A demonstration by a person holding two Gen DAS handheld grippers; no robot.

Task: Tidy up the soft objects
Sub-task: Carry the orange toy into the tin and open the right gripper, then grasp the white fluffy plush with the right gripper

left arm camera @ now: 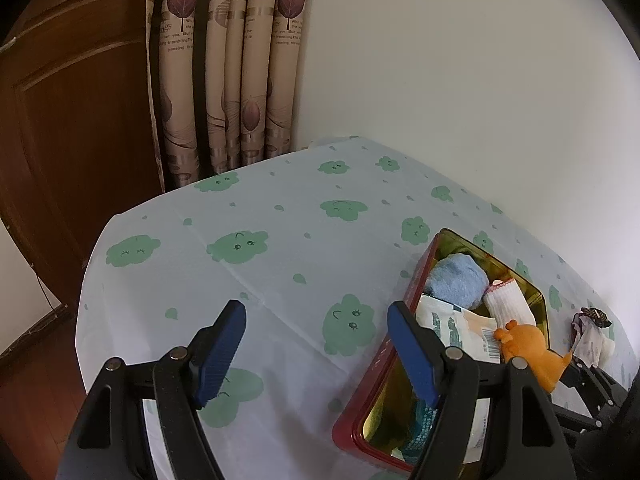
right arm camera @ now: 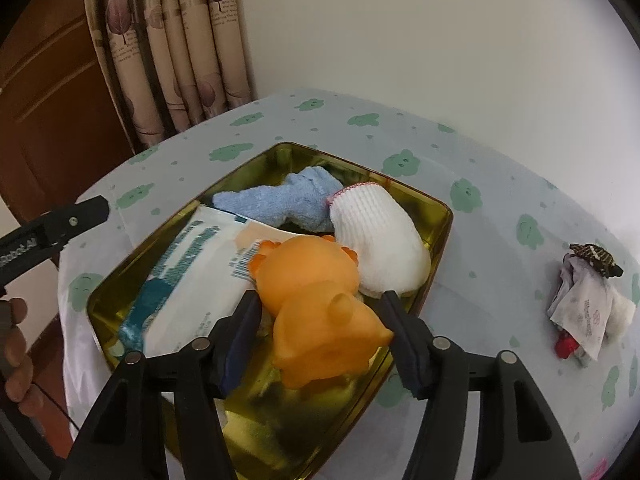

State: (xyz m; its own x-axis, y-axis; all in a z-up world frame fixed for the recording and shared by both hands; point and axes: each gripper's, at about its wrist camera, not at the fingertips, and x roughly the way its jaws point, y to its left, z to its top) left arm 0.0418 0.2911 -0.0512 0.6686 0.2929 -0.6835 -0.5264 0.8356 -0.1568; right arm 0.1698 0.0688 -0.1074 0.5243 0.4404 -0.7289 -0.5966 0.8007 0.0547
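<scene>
While the orange toy sits between them, the right tongs (right arm camera: 316, 312) matter most, so the lines below run outward from there.

Right tongs: spread around the orange rubber toy (right arm camera: 316, 304), one pad on each flank; whether the pads press on it cannot be told.
Toy's place: directly between the right tongs, low over the near end of the gold tin (right arm camera: 444, 216), partly over the wipes pack.
Doing the step well: it looks like a release into the tin, so the tongs should part evenly and lift straight up, leaving the toy on the pack and clear of the rim.
Toy material: smooth, rounded, slightly translucent rubber that would likely squash and spring back.
Wipes pack (right arm camera: 192, 264): just left of the right tongs; flat, glossy film with teal print and a barcode.
White sock (right arm camera: 380, 240): just beyond the toy; ribbed knit with pink trim.
Blue cloth (right arm camera: 280, 200): farther in, fluffy terry, bunched.
Tin: shiny gold inside, red outside, rigid with rounded corners.
Left tongs (left arm camera: 316, 348): apart and empty, to the left of the tin over the table (left arm camera: 280, 280).
Crumpled bundle (right arm camera: 584, 304): well right of the right tongs, outside the tin.
</scene>
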